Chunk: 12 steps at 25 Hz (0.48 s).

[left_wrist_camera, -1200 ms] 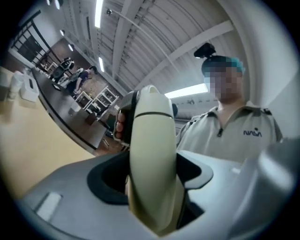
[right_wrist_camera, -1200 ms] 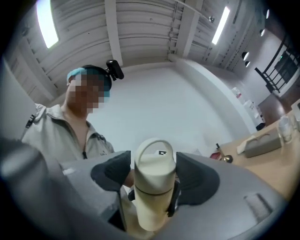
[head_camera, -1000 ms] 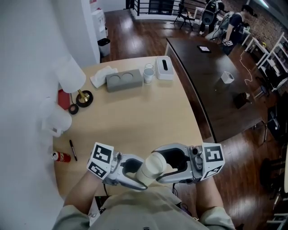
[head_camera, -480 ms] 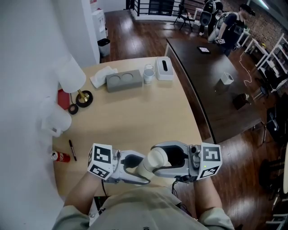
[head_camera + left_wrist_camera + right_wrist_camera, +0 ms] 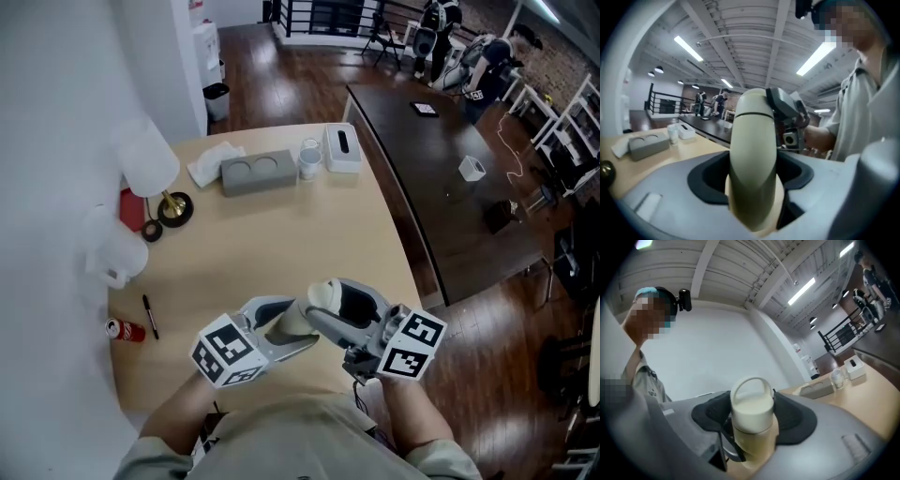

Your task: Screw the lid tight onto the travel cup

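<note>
A cream travel cup (image 5: 298, 321) with its lid (image 5: 325, 292) on is held in the air over the table's near edge, in front of the person's chest. My left gripper (image 5: 281, 328) is shut on the cup's body (image 5: 752, 159), which runs lengthwise between its jaws. My right gripper (image 5: 336, 305) comes from the right and is shut on the lid end. In the right gripper view the lid (image 5: 751, 404) with its loop handle sits between the black pads (image 5: 794, 420). The right gripper (image 5: 785, 110) shows past the cup's far end in the left gripper view.
The tan table (image 5: 281, 234) carries a white lamp (image 5: 150, 161), a grey two-hole holder (image 5: 258, 172), a glass (image 5: 309, 156), a white tissue box (image 5: 342, 143), a pen (image 5: 150, 315) and a red can (image 5: 125, 329). A dark table (image 5: 431, 169) stands to the right.
Both grippers have swung round with the cup still between them. The marker cubes have dropped toward the person, and the cup's lid end now points up the picture, away from the person.
</note>
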Each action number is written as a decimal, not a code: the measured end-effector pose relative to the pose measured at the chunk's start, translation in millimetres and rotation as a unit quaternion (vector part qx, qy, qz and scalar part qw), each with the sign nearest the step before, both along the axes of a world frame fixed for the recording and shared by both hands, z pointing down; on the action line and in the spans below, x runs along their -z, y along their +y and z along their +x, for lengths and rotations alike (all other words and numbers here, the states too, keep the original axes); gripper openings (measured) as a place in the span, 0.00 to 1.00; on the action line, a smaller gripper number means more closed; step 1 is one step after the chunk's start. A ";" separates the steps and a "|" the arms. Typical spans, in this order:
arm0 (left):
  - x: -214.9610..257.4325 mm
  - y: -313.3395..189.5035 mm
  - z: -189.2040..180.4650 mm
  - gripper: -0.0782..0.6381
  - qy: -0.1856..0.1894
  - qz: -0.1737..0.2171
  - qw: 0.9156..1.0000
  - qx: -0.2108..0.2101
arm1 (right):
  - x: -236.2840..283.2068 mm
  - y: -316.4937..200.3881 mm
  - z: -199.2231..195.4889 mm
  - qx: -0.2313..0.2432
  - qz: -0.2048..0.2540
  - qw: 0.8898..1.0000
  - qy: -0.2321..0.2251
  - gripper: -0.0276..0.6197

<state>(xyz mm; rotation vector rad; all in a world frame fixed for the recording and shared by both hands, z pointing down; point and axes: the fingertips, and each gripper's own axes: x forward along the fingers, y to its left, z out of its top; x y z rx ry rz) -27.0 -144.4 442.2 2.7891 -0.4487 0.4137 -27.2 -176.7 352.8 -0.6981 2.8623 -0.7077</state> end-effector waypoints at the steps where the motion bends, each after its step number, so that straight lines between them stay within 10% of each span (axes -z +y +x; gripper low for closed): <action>1: -2.6 -6.3 -0.8 0.54 -0.019 0.019 0.999 0.027 | -2.5 -5.0 0.8 -0.019 -0.005 1.000 0.003 0.48; 12: -44.5 -36.5 -6.9 0.54 -0.131 0.081 0.965 0.212 | -37.8 -33.4 3.9 -0.156 -0.051 0.985 0.050 0.47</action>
